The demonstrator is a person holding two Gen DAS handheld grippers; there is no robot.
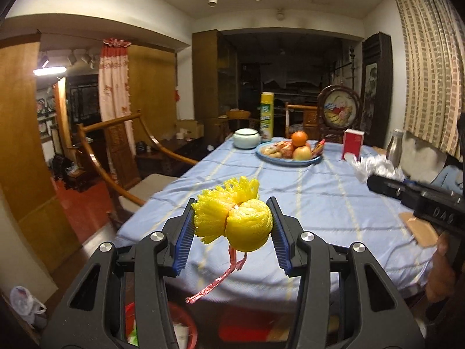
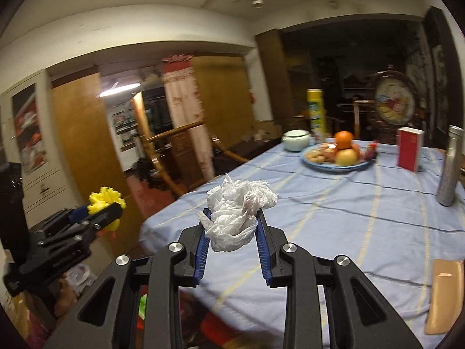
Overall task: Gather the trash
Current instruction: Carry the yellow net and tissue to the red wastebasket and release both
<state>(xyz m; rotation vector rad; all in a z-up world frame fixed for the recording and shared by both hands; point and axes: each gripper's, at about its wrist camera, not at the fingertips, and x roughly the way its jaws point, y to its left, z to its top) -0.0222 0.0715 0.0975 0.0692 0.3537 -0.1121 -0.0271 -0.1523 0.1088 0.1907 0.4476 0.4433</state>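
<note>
Left gripper (image 1: 232,226) is pinching the yellow foam net (image 1: 232,218), right gripper (image 2: 232,226) is clamped on the crumpled plastic bag (image 2: 235,212). Red bin (image 1: 177,320) sits straight below your left one, so it's nearer.

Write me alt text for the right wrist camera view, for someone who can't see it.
The right tool grips a crumpled white plastic bag above the near edge of a table with a blue tablecloth. To the left, the left tool holds yellow foam netting. Farther back sit a fruit plate, a red box and a metal bottle.
</note>
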